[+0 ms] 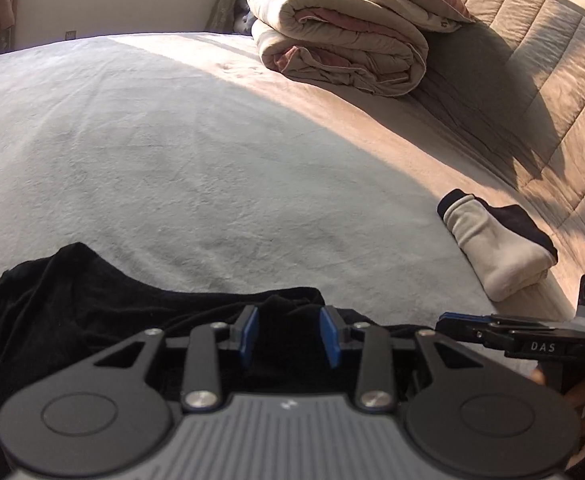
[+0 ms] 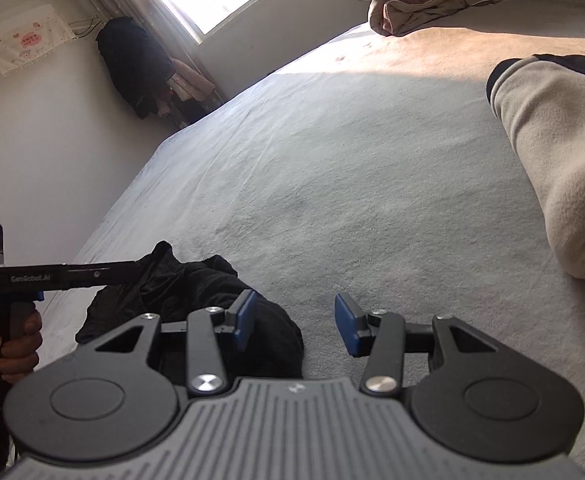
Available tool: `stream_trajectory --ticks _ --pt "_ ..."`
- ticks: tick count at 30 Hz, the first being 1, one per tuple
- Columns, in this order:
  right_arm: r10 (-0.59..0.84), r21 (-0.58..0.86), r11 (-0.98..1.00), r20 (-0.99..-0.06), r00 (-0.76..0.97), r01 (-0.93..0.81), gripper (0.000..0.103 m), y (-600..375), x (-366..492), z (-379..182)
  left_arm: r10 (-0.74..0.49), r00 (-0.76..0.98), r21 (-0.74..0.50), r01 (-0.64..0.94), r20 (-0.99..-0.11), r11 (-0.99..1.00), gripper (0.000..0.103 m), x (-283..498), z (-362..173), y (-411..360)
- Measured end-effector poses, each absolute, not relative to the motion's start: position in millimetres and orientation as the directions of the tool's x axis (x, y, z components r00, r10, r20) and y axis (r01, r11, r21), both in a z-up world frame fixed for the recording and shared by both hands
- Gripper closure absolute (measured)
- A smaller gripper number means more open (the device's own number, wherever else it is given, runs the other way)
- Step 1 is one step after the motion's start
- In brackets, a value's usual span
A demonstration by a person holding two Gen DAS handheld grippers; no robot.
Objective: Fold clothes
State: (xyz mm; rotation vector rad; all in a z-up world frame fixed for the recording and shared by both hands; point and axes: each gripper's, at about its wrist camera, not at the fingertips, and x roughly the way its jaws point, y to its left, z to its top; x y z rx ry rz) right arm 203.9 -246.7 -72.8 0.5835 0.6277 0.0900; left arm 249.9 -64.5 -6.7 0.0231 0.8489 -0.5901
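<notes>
A crumpled black garment (image 1: 72, 308) lies at the near edge of the grey bed (image 1: 212, 152); it also shows in the right wrist view (image 2: 180, 284). My left gripper (image 1: 288, 336) is open, its blue pads on either side of a fold of the black cloth. My right gripper (image 2: 295, 324) is open, its left pad over the garment's edge, its right pad over bare sheet. The right gripper shows from the side in the left wrist view (image 1: 492, 332). The left gripper shows from the side in the right wrist view (image 2: 72, 276).
A folded cream and black garment (image 1: 496, 248) lies on the bed to the right, also in the right wrist view (image 2: 560, 152). A rolled quilt (image 1: 340, 44) sits at the far end against the padded headboard (image 1: 540, 72). Clothes (image 2: 136, 68) hang by the window.
</notes>
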Motion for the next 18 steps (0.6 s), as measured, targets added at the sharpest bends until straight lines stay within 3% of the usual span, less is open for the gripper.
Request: stream_trajectory --ticks 8,14,16,18 --pt "0.325 0.486 0.873 -0.544 0.774 -0.025 0.055 -231 206 -75 -0.454 0.525 -0.093 0.575 -0.72 0.813 0.066 272 -28 -100" --pt "0.344 0.48 0.875 -0.527 0.777 -0.063 0.079 -224 206 -77 -0.477 0.471 -0.113 0.613 -0.742 0.782 0.066 280 -33 -109" --pt "0.369 0.503 0.86 -0.502 0.782 -0.083 0.082 -224 205 -76 -0.476 0.452 -0.151 0.586 -0.754 0.796 0.075 287 -38 -106" --pt "0.4 0.523 0.844 -0.473 0.785 -0.115 0.088 -223 204 -74 -0.49 0.442 -0.197 0.559 -0.752 0.806 0.101 292 -40 -103"
